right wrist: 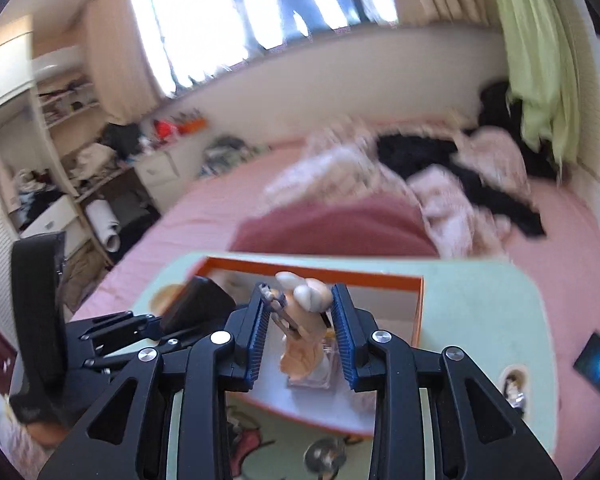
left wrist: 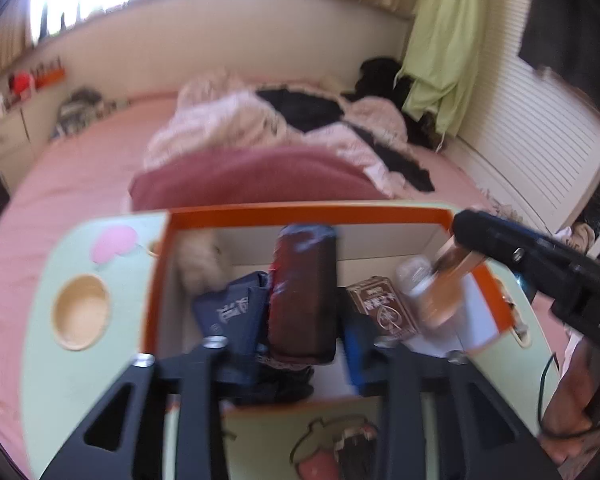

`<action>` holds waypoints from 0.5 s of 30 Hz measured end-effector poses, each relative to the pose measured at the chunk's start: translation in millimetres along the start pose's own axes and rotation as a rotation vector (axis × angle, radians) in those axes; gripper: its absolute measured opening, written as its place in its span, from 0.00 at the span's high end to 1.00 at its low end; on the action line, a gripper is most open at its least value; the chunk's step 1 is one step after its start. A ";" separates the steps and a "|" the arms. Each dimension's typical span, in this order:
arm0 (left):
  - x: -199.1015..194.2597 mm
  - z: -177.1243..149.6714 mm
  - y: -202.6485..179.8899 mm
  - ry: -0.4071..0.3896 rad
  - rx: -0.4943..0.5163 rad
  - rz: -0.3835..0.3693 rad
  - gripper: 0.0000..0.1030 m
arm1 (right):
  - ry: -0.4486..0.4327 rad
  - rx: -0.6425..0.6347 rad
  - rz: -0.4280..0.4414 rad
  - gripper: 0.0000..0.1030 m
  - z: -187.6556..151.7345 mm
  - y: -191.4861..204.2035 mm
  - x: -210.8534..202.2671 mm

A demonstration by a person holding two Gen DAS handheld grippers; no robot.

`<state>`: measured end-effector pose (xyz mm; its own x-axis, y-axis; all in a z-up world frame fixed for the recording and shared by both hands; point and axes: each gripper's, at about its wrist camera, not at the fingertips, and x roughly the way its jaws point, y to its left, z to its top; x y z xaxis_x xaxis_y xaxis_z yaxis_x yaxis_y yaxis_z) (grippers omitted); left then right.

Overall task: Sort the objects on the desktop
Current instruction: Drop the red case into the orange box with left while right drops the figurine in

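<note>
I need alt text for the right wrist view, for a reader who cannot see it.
The right gripper holds a small peach-coloured figurine between its blue pads, above an orange-rimmed box on a pale green table. A pink bed with rumpled bedding lies behind.

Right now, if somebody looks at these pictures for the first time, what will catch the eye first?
Probably the orange-rimmed box on the pale green lap table, with both grippers working over it. The left gripper is clamped on a dark red case above the box's middle. The right gripper holds a small figurine on a clear base over the box's right end.
</note>
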<state>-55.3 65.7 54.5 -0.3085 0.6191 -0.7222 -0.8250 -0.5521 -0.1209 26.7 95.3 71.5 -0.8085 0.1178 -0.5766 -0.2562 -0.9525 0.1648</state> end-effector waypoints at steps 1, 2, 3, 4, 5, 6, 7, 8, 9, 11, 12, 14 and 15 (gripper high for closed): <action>1.5 1.3 3.0 -0.006 -0.021 -0.007 0.44 | 0.032 0.031 -0.013 0.64 0.7 -4.9 11.0; -1.3 2.0 6.2 -0.020 -0.042 -0.022 0.43 | 0.045 0.051 -0.016 0.63 0.7 -9.0 15.8; -7.0 1.5 8.7 -0.037 -0.061 -0.044 0.40 | 0.050 0.073 -0.016 0.63 -0.6 -12.8 17.0; -15.2 -0.2 10.9 -0.062 -0.077 -0.072 0.36 | 0.044 0.090 -0.013 0.63 -3.1 -15.1 13.4; -25.6 -2.9 13.0 -0.096 -0.089 -0.096 0.24 | 0.034 0.093 -0.007 0.57 -5.3 -16.2 8.1; -35.8 -5.9 14.2 -0.131 -0.092 -0.106 0.12 | 0.015 0.079 0.003 0.53 -9.4 -15.4 -1.2; -46.3 -9.6 14.3 -0.167 -0.085 -0.102 0.08 | -0.007 0.058 0.002 0.44 -13.6 -11.9 -10.2; -55.7 -13.9 13.5 -0.194 -0.070 -0.088 0.07 | -0.031 0.032 -0.007 0.37 -18.0 -8.8 -19.6; -62.3 -18.4 12.4 -0.205 -0.053 -0.072 0.07 | -0.060 -0.003 -0.020 0.35 -24.7 -4.2 -31.0; -71.9 -30.6 9.4 -0.193 -0.013 -0.044 0.07 | -0.085 -0.055 -0.032 0.35 -37.2 2.0 -46.4; -73.8 -37.2 7.7 -0.178 0.004 -0.031 0.07 | -0.086 -0.078 -0.038 0.35 -45.8 5.1 -52.9; -72.5 -54.1 3.6 -0.128 0.047 -0.012 0.07 | -0.061 -0.106 -0.065 0.35 -62.1 9.9 -59.6; -70.0 -62.6 2.0 -0.100 0.063 -0.005 0.07 | -0.043 -0.109 -0.074 0.35 -70.2 11.1 -60.4</action>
<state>-5.7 -13.7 62.2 -0.3471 0.6763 -0.6497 -0.8540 -0.5142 -0.0790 109.9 57.9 52.0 -0.8122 0.1987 -0.5484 -0.2589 -0.9653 0.0336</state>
